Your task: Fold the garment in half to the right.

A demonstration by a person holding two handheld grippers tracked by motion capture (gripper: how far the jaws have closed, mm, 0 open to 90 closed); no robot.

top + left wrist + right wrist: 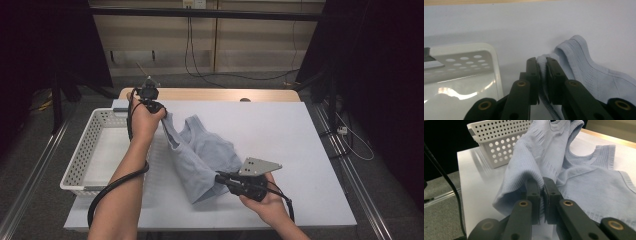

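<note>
Looking down from the high view, the pale blue vest (202, 160) lies mid-table, its left side lifted; the left gripper (156, 107) holds it at ten o'clock, the right gripper (223, 178) at five, the white basket (80, 155) at nine. Left gripper view: jaws pinch the ribbed strap. Right gripper view: jaws clamp the hem. Judging by this, folding has barely begun, and the vest is not yet in the basket.
</note>
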